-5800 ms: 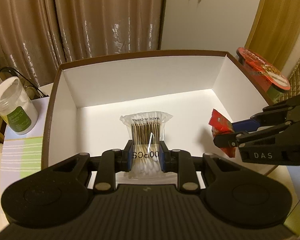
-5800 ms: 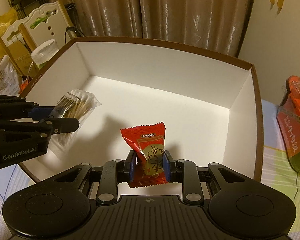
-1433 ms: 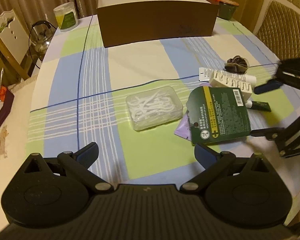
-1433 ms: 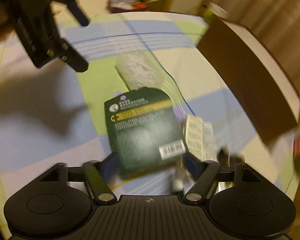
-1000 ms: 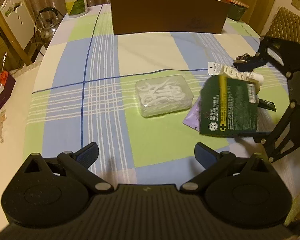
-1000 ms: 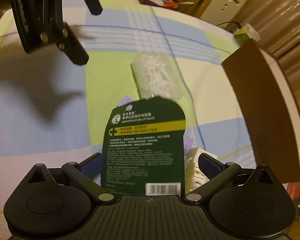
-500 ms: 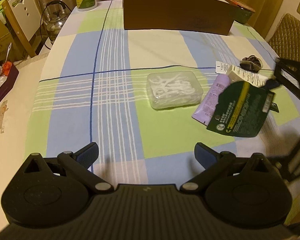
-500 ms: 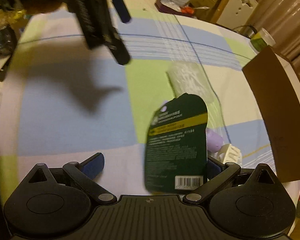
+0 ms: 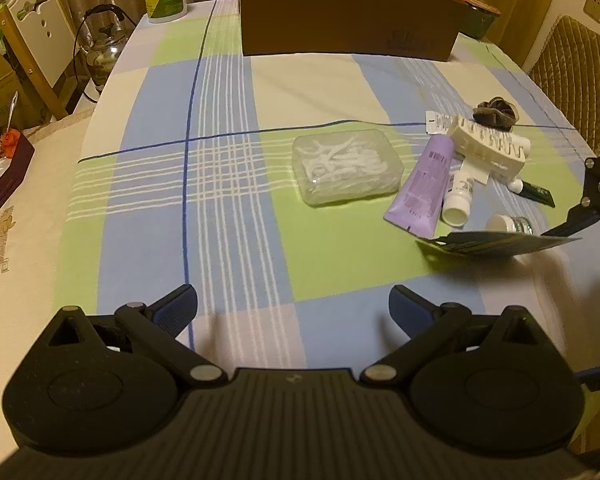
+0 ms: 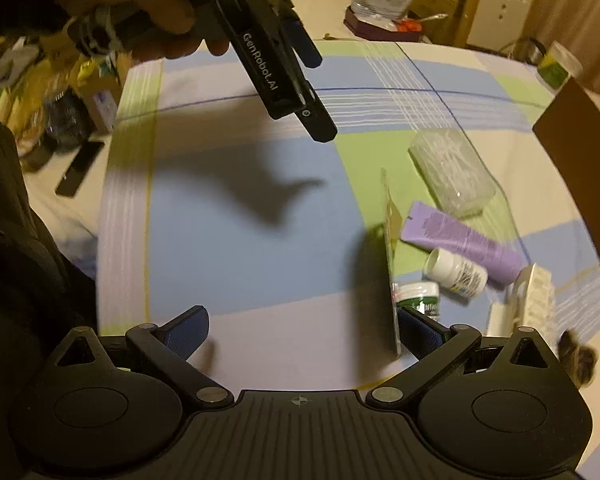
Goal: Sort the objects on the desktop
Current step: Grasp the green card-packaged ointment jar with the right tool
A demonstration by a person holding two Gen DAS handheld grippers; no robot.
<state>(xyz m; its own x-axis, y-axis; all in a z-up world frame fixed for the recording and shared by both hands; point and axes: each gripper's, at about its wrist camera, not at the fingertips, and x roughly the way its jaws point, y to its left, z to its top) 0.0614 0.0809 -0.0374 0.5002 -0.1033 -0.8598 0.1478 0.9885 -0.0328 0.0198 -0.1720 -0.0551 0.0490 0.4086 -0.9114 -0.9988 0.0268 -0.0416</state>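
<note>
The green blister card [image 10: 392,264], flat a second ago, now stands edge-on at two o'clock against the right gripper [image 10: 304,328]'s one finger, jaws spread, ungrasped.

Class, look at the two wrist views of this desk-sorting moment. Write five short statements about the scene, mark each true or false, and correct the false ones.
1. The left gripper is open and empty. True.
2. The purple tube is inside the brown box. False: it lies on the tablecloth.
3. The clear box of floss picks lies left of the purple tube in the left wrist view. True.
4. The green card lies flat on the cloth. False: it is seen edge-on at the right gripper.
5. The right gripper is shut tight. False: its jaws are wide apart.
</note>
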